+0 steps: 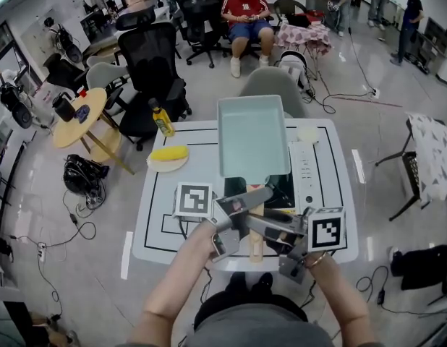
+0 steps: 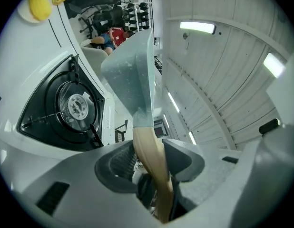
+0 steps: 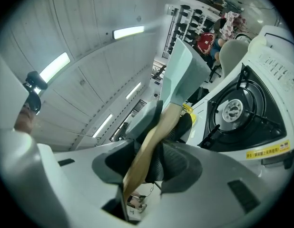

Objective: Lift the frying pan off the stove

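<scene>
A pale teal square frying pan (image 1: 252, 136) hangs tilted in the air above the stove (image 1: 304, 173) on the white table (image 1: 155, 215). Its wooden handle (image 1: 257, 246) points toward me. My left gripper (image 1: 254, 202) is shut on the handle from the left, close to the pan. My right gripper (image 1: 257, 227) is shut on it from the right, a little lower. In the left gripper view the handle (image 2: 151, 160) runs between the pads up to the pan (image 2: 132, 70), and the bare black burner (image 2: 75, 106) lies below. In the right gripper view the handle (image 3: 151, 146) crosses the jaws beside the burner (image 3: 237, 110).
A plate with a yellow piece of food (image 1: 169, 155) and a yellow bottle (image 1: 163, 120) stand at the table's far left. A small white round thing (image 1: 308, 134) lies far right. A grey chair (image 1: 270, 85) and black office chairs (image 1: 155, 71) stand behind; a person (image 1: 245, 9) sits farther back.
</scene>
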